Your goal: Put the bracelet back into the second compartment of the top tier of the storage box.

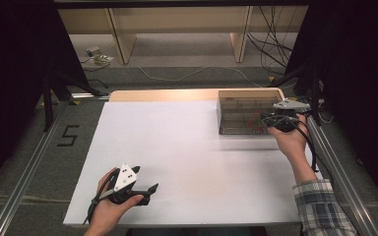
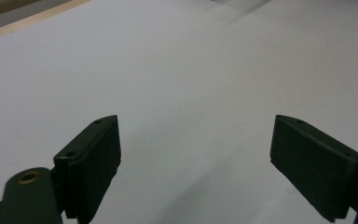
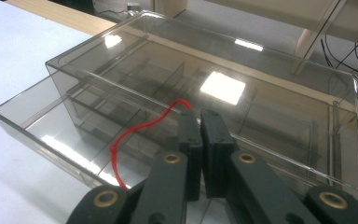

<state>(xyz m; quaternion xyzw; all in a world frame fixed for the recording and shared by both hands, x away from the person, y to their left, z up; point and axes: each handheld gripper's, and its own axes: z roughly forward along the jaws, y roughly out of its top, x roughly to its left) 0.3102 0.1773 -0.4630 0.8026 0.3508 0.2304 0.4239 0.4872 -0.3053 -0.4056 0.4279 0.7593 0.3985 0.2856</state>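
Right gripper view: my right claw (image 3: 200, 116) clamped on thin red string (image 3: 137, 131), hanging over open drawer of clear smoky plastic compartment box (image 3: 270, 60). Lower string into one compartment, clear of dividers, before releasing. Left claw (image 2: 196, 154) spread apart, far from box.

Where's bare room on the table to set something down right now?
The white tabletop is bare from the left claw at the near left edge across to the clear plastic box in the far right corner. It is crowded only there, where the right claw holds a red string over the box.
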